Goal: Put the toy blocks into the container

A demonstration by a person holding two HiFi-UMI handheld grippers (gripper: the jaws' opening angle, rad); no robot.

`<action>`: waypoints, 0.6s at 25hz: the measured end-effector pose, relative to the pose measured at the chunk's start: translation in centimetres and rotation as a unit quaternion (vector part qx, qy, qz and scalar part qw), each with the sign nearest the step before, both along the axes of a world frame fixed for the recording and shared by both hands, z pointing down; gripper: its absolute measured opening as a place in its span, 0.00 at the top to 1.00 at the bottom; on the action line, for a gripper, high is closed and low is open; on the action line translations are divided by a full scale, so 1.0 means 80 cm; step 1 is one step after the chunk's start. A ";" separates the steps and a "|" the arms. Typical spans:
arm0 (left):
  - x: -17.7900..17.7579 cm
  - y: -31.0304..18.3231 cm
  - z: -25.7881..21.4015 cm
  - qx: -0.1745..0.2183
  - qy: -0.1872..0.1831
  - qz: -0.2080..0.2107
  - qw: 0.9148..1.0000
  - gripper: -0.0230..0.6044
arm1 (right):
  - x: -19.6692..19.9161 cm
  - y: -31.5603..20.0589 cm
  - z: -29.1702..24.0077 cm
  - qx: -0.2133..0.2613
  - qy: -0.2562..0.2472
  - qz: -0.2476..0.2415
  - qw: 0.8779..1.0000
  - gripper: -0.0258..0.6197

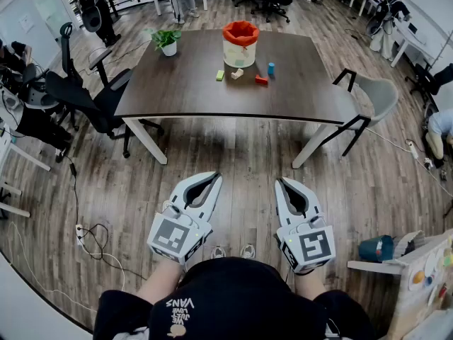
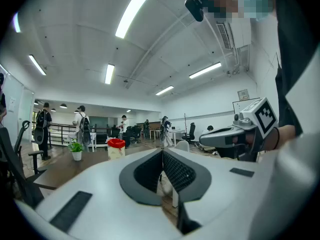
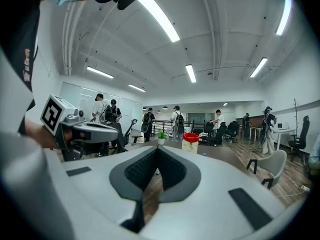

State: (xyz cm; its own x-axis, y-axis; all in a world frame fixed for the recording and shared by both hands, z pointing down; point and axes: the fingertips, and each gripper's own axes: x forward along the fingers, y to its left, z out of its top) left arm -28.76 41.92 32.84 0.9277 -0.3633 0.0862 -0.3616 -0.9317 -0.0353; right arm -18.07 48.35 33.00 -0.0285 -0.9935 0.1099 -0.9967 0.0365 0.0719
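Distant table [image 1: 184, 83] carries tiny, indistinct blocks [image 1: 237, 74]; left gripper [image 1: 214, 178] and right gripper [image 1: 280, 183] are closed, empty.

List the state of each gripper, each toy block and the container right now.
left gripper: shut, empty, short of the table
right gripper: shut, empty, short of the table
container: upright on the table, top open
green block: on the table, outside the container
beige block: on the table, outside the container
blue block: upright on the table, outside the container
red block: on the table, outside the container
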 end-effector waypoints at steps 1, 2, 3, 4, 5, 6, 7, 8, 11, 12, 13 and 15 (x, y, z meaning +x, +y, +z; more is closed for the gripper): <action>0.001 0.000 0.000 -0.001 0.000 -0.001 1.000 0.94 | 0.000 0.000 0.000 0.000 0.001 -0.001 1.000 0.93; 0.002 -0.001 0.000 -0.002 -0.001 -0.001 1.000 0.94 | 0.001 -0.001 0.001 0.000 0.002 -0.001 1.000 0.93; 0.003 -0.001 0.000 -0.003 -0.001 -0.002 1.000 0.94 | 0.002 -0.001 0.001 0.000 0.002 -0.002 1.000 0.93; 0.004 -0.001 0.001 -0.003 -0.001 -0.002 1.000 0.94 | 0.003 -0.001 0.001 0.001 0.001 -0.003 1.000 0.93; 0.006 -0.001 0.002 -0.003 -0.001 -0.003 1.000 0.94 | 0.005 -0.001 0.002 0.001 -0.002 -0.004 1.000 0.93; 0.008 -0.001 0.002 -0.002 -0.001 -0.004 1.000 0.94 | 0.007 -0.001 0.002 0.002 -0.006 -0.006 1.000 0.93; 0.010 -0.002 0.003 -0.002 -0.001 -0.005 1.000 0.94 | 0.010 -0.001 0.002 0.004 -0.011 -0.008 1.000 0.93; 0.013 -0.002 0.004 -0.002 -0.001 -0.007 1.000 0.94 | 0.013 -0.001 0.002 0.007 -0.016 -0.009 1.000 0.93; 0.020 -0.002 0.006 -0.005 -0.004 -0.011 1.000 0.94 | 0.019 -0.002 0.003 0.012 -0.021 -0.016 1.000 0.93; 0.023 -0.002 0.007 -0.005 -0.004 -0.012 1.000 0.94 | 0.021 -0.002 0.005 0.012 -0.023 -0.018 0.999 0.93; 0.026 -0.002 0.008 -0.005 -0.005 -0.013 1.000 0.94 | 0.024 -0.003 0.006 0.013 -0.027 -0.020 0.999 0.93; 0.032 -0.003 0.012 -0.005 -0.006 -0.018 1.000 0.94 | 0.032 -0.004 0.009 0.015 -0.035 -0.021 0.999 0.93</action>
